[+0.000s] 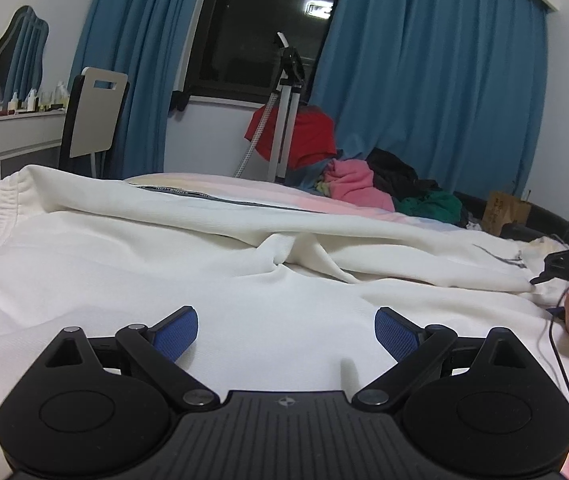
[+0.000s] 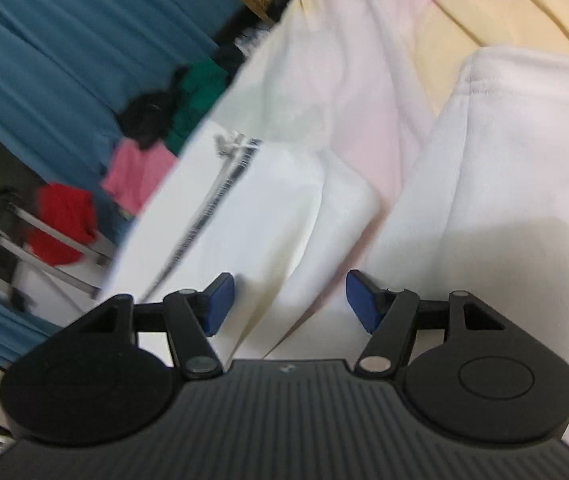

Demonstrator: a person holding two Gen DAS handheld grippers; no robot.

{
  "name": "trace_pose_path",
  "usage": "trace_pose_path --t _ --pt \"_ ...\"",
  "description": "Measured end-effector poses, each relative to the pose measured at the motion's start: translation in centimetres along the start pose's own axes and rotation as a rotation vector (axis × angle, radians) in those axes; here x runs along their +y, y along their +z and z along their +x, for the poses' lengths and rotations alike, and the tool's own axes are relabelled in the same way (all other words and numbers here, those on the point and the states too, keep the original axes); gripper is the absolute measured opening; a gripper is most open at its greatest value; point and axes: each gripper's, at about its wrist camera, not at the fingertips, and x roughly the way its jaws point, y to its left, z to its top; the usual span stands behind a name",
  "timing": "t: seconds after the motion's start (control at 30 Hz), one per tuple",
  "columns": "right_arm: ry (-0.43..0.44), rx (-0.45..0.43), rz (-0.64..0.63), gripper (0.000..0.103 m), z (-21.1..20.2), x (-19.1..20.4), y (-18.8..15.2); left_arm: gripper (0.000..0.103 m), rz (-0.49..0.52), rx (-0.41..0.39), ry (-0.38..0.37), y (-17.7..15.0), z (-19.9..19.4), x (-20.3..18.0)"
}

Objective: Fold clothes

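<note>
jaws: left gripper wide, nothing between; right gripper apart, nothing gripped
garment: white sweatpants spread over bed, filling frame centre
background: clothes pile upper right

The white garment lies flat with open room above it; a raised fold and the clothes pile block the far side.

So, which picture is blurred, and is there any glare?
Right wrist view: smeared by motion, worst on the curtain and clothes pile. Left wrist view: sharp, edges bent by the fisheye; a lamp's glare reflects in the dark window.
</note>
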Motion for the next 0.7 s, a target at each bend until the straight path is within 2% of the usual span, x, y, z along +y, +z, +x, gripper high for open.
trace_pose_path --t 0.03,0.07,0.1,0.17,0.23,0.37,0.43,0.53,0.7 --pt "-0.017 -0.003 0.006 0.059 0.3 0.5 0.1 0.097 -0.002 0.005 -0.002 -0.1 0.2 0.0" --pt "-0.036 -0.007 0.002 0.042 0.8 1.0 0.4 0.097 -0.002 0.01 -0.004 -0.1 0.5 0.0" --pt "-0.059 -0.013 -0.019 0.008 1.3 1.6 0.7 0.097 -0.001 0.015 -0.004 -0.2 0.7 0.0" --pt "-0.094 -0.025 -0.057 0.008 2.2 3.1 1.6 0.097 -0.003 0.028 -0.004 -0.4 1.3 0.0" --pt "-0.078 -0.052 -0.104 0.008 2.3 6.3 3.0 0.097 -0.009 0.035 -0.006 -0.5 1.7 0.2" --pt "0.078 -0.229 -0.333 0.007 -1.4 16.6 6.1 0.097 -0.024 0.022 -0.023 -0.2 1.6 0.7" --pt "0.119 -0.311 -0.382 0.007 -3.2 18.9 7.6 0.097 -0.022 0.01 -0.037 0.1 1.4 0.8" --pt "0.081 -0.298 -0.341 0.008 -3.0 16.2 8.7 0.097 -0.01 -0.005 -0.058 0.4 0.9 0.8" --pt "-0.064 -0.145 -0.234 0.008 0.8 5.1 5.8 0.097 0.001 0.022 -0.092 0.2 0.8 0.6"
